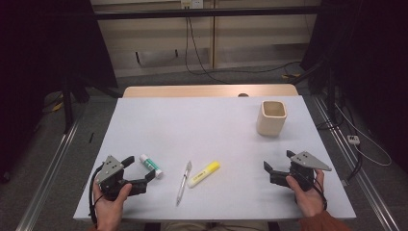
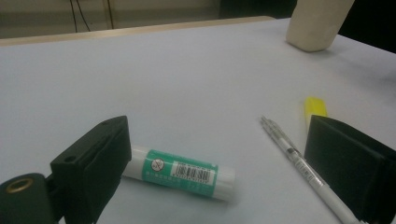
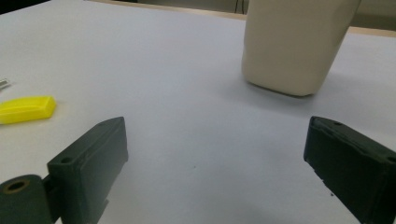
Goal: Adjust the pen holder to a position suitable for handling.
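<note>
At the near left of the table [image 1: 144, 120], a hand holds the left gripper [image 1: 140, 171] low, its jaws spread wide with nothing gripped. The glue stick [image 1: 151, 165] lies flat between those jaws — in the left gripper view it [image 2: 180, 172] rests just beside one jaw, and whether it touches that jaw I cannot tell; it is well clear of the other.

Next comes the pen [image 1: 183, 183], lying flat and pointing away from the person, near the jaw farther from the glue stick. Just right of it the yellow marker [image 1: 204, 173] lies at a slant, its low end close to the pen.

The cup [image 1: 272, 117] stands upright at the far right, well apart from the rest.

At the near right, the right gripper [image 1: 278, 166] sits in the other hand — jaws wide apart over bare table, holding nothing, with the cup [image 3: 299, 44] beyond them.
</note>
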### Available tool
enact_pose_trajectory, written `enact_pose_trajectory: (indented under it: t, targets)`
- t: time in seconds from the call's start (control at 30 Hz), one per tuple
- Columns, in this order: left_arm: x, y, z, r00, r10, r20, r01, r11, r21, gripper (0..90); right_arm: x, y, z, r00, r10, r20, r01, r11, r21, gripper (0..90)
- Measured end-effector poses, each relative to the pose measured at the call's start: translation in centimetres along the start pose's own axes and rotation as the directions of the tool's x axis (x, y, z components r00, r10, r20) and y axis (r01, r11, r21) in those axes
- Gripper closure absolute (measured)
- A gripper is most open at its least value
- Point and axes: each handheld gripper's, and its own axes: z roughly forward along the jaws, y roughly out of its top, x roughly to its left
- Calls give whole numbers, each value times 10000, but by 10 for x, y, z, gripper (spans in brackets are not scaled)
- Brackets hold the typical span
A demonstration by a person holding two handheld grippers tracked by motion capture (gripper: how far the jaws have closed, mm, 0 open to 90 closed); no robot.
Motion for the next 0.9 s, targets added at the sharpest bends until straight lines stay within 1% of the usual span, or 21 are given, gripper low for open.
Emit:
enact_pose_trajectory:
  t: [0.13,0.2,0.27,0.33,0.4,0.43,0.47,0.5,0.57,0.63,0.67,0.7,0.73,0.77,0.87,0.9]
  targets:
    - [0,0,1,10000,-39,40,39,10000,3,73,-1,0,0,10000,37,-14,-37,10000,-10,59]
    - [0,0,2,10000,36,-7,-36,10000,78,73,-2,-1,1,9999,55,-117,-54,9999,159,45]
    - [-2,-2,4,10000,51,71,-53,9996,285,73,-2,-2,3,9997,57,-221,-46,9988,479,47]
    - [-2,-2,5,9999,17,106,-21,9995,317,73,-1,-2,4,10000,51,-75,-47,9983,588,55]
    - [-4,-2,6,9999,73,132,-76,9996,273,73,-1,-2,6,9999,121,88,-127,9977,669,54]
    - [-4,-2,6,9997,94,221,-100,9996,278,73,-1,-2,6,9999,93,50,-96,9972,741,66]
    - [-4,-2,6,9997,94,221,-100,9996,278,73,-1,-2,6,9999,93,50,-96,9972,741,66]
    - [-4,-2,5,9995,208,248,-216,9992,327,73,-1,-2,6,10000,44,34,-47,9972,752,83]
    - [-5,-2,5,9994,211,270,-219,9993,315,73,0,0,5,10000,-3,-16,4,9973,736,87]
    - [-6,-3,7,9993,245,281,-258,9986,459,73,-3,6,6,10000,39,-31,-35,9925,1223,81]
    - [-6,-3,7,9993,245,281,-258,9986,459,73,-3,6,6,10000,39,-31,-35,9925,1223,81]
    - [-6,-3,7,9992,253,294,-266,9987,437,73,-8,10,6,9999,140,-17,-136,9906,1363,79]
    - [-6,-3,7,9992,253,294,-266,9987,437,73,-8,10,6,9999,140,-17,-136,9906,1363,79]
    - [-6,-3,7,9993,231,290,-242,9989,397,73,-11,15,4,9998,176,42,-180,9909,1336,64]
    - [-6,-3,6,9994,220,275,-231,9989,407,73,-14,20,4,9999,153,68,-160,9916,1280,50]
    - [-5,-3,6,9994,222,274,-233,9988,432,74,-18,24,5,9999,67,155,-84,9932,1165,29]
